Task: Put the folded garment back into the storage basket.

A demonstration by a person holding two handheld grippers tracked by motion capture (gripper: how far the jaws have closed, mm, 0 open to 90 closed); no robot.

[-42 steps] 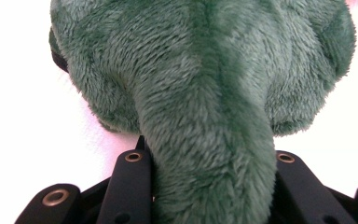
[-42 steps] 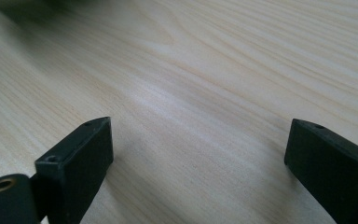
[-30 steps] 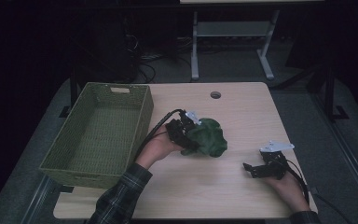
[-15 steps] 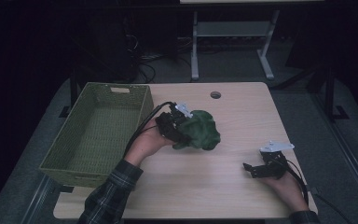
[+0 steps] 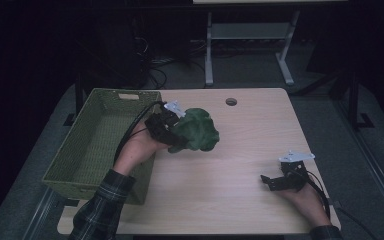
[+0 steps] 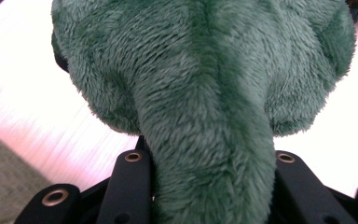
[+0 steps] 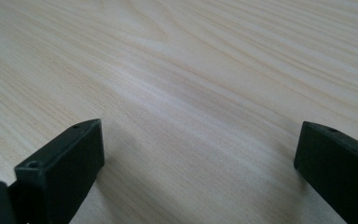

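Pick-up stage is complete, transfer in progress. The left tongs [image 5: 172, 135] are clamped on the green plush toy [image 5: 194, 130]; in the left gripper view the plush [image 6: 205, 93] bulges out between the two black jaws, which pinch a fold of its fur. In the high view the toy is carried clear of the counter [image 5: 240, 165], just beside the right-hand wall of the green woven basket [image 5: 80, 150] and near its far end, but not yet over the opening. Compared with the pictures from a moment earlier, the toy has been lifted and carried from mid-counter toward the basket. The basket looks empty as far as its interior shows. The right tongs [image 5: 271, 182] rest low over the near right part of the counter, well apart from the toy; their jaws have just been opening and stand wide apart with nothing between them, only bare wood grain in the right gripper view [image 7: 196, 154]. Judgement: the work appears to be stowing the toy in the basket. Remaining: bring the toy over the basket opening, lower it in, release.
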